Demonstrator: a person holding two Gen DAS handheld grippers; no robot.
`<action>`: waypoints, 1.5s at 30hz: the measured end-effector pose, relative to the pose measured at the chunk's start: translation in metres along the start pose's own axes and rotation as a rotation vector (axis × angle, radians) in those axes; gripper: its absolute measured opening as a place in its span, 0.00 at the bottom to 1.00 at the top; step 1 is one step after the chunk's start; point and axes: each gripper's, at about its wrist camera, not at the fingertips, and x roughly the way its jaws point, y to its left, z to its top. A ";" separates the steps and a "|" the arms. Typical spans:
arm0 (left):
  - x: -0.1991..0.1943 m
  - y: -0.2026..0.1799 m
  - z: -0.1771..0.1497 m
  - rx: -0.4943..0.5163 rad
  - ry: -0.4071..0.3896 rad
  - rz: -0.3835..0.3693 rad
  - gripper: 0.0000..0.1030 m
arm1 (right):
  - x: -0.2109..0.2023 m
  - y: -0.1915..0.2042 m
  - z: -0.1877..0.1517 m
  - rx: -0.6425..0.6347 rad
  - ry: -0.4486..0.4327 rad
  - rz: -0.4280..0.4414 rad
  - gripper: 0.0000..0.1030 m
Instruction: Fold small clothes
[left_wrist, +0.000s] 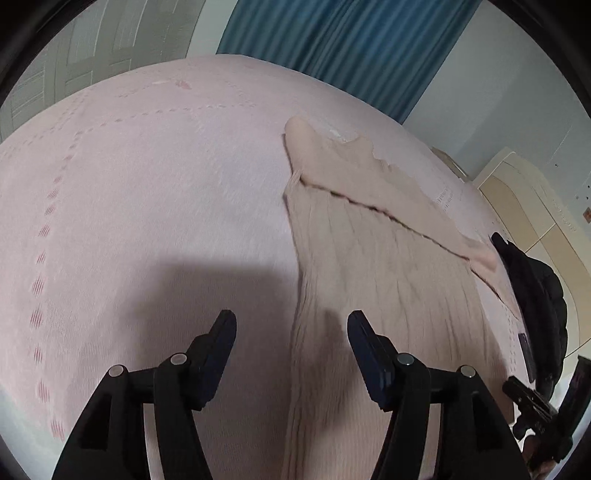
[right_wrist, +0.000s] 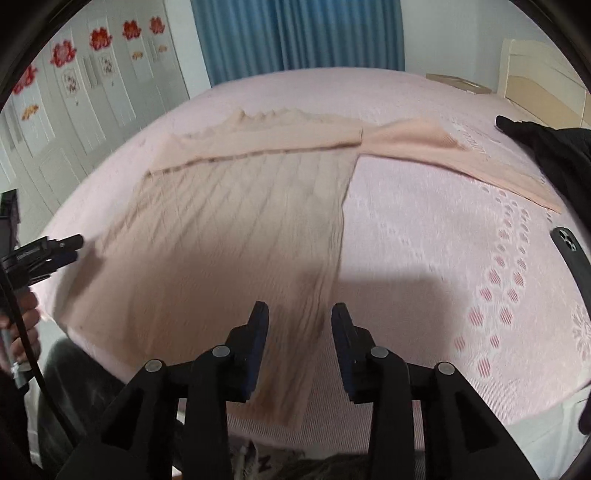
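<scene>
A beige ribbed knit sweater (right_wrist: 229, 221) lies flat on the pink bedspread (right_wrist: 424, 240). One sleeve is folded across its top; the other sleeve (right_wrist: 461, 155) stretches out to the right. My right gripper (right_wrist: 299, 308) hovers open above the sweater's lower right edge, with nothing pinched. In the left wrist view the sweater (left_wrist: 376, 266) runs up the right half, and my left gripper (left_wrist: 290, 321) stands open over its left edge, its pads clear of the cloth. The left gripper (right_wrist: 70, 243) also shows at the left border of the right wrist view, held by a hand (right_wrist: 26, 321).
A black garment (right_wrist: 546, 147) and a dark phone (right_wrist: 572, 254) lie at the bed's right side. Blue curtains (right_wrist: 295, 33) hang behind the bed, a white wardrobe (right_wrist: 92, 85) stands on the left and a cream headboard (right_wrist: 543, 74) at the far right.
</scene>
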 end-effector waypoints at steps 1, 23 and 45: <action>0.006 -0.004 0.011 0.007 -0.003 -0.001 0.59 | 0.004 -0.001 0.005 0.011 -0.004 0.004 0.35; 0.140 -0.010 0.163 0.033 -0.076 0.209 0.17 | 0.049 -0.063 0.050 0.210 -0.020 -0.018 0.36; 0.152 -0.065 0.138 0.308 -0.055 0.297 0.69 | 0.085 -0.231 0.113 0.475 0.000 -0.212 0.49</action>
